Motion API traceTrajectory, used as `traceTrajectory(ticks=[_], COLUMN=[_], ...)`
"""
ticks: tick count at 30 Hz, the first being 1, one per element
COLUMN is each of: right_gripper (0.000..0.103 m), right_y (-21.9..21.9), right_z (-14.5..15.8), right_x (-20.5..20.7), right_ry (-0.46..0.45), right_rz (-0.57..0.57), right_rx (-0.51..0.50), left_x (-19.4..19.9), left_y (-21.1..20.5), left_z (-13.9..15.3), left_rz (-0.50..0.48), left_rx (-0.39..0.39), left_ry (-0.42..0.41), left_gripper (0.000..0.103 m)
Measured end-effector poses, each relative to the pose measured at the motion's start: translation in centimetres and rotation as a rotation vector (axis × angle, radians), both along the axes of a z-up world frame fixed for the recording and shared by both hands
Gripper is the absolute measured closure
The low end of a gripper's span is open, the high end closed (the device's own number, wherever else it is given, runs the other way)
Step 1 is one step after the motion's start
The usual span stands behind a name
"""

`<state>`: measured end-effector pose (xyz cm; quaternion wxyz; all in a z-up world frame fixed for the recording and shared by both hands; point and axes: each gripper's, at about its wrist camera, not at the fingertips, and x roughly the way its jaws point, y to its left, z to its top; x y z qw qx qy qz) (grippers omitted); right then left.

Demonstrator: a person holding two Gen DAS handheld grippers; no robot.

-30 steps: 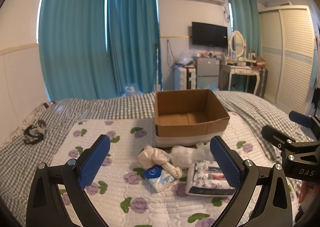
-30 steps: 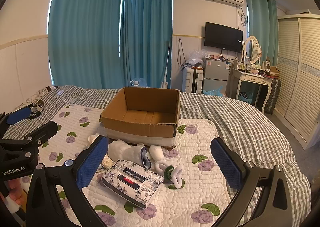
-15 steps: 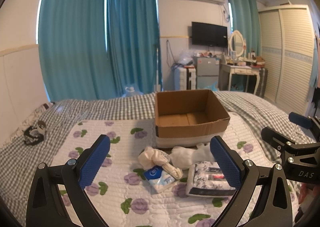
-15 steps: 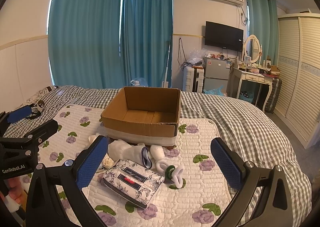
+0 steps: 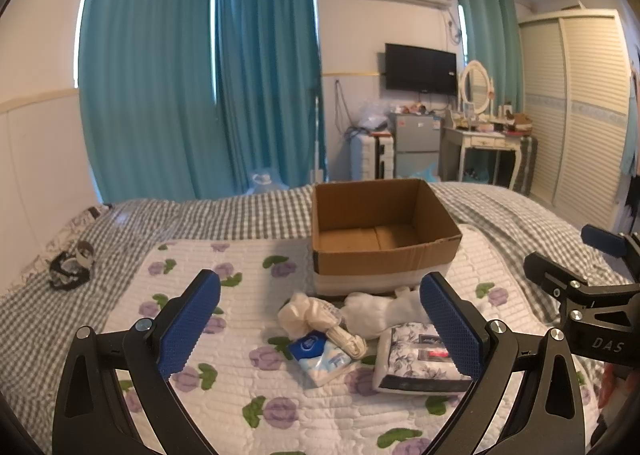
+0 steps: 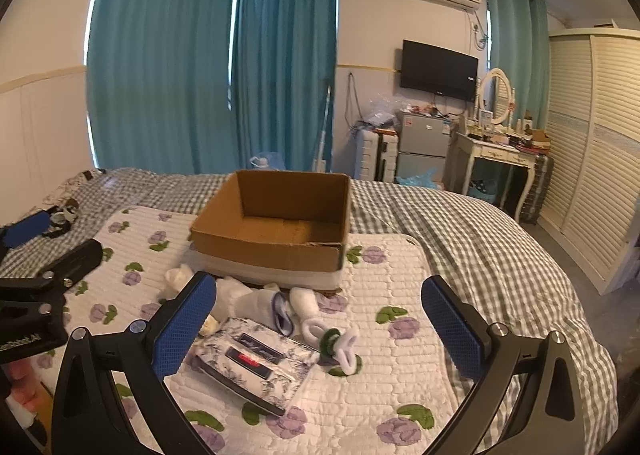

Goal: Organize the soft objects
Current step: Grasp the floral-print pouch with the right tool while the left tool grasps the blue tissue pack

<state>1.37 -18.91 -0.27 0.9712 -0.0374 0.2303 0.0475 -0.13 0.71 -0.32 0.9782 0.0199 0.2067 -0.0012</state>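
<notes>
Bedding carried a soft pile near the empty cardboard box point(image 5: 384, 239). Both the left tool point(image 5: 320, 329) and right tool point(image 6: 318, 329) hovered released. Floral tissue pack point(image 6: 256, 359) looked light, squashy; pinch its middle.

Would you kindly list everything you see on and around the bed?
cardboard box: one, brown, empty, mid-bed
floral pouch: one, white-blue, nearest
tissue pack: one, blue, left of pouch
white soft toy: one, before box
cream cloth bundle: one, left of toy
white-green ring toy: one, right of pouch
quilt: one, white, purple flowers
curtains: teal, behind
left hand-held gripper: open
right hand-held gripper: open
</notes>
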Motion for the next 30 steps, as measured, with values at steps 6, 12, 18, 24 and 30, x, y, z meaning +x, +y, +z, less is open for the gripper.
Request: traceTrajectory(ticks=[6, 12, 18, 24, 30], right_gripper=[0.0, 0.0, 0.0, 0.001, 0.001], right_y=[0.0, 0.8, 2.6, 5.4, 8.3], right_z=[-0.2, -0.8, -4.2, -9.4, -14.1], right_x=[0.2, 0.3, 2.1, 4.0, 6.5], right_ry=[0.027, 0.061, 0.203, 0.357, 0.481], right_rz=[-0.002, 0.027, 0.082, 0.129, 0.176], right_rx=[-0.011, -0.026, -0.027, -0.043, -0.077], left_x=[0.3, 0.7, 1.8, 2.7, 4.1], left_y=[0.5, 0.9, 2.1, 2.9, 4.9], left_z=[-0.5, -1.1, -3.6, -6.1, -8.7], left_rz=[0.014, 0.017, 0.014, 0.005, 0.016], left_rx=[0.014, 0.031, 0.029, 0.055, 0.024], left_ry=[0.023, 0.038, 0.101, 0.155, 0.226], left_gripper=[0.001, 0.001, 0.001, 0.001, 0.001])
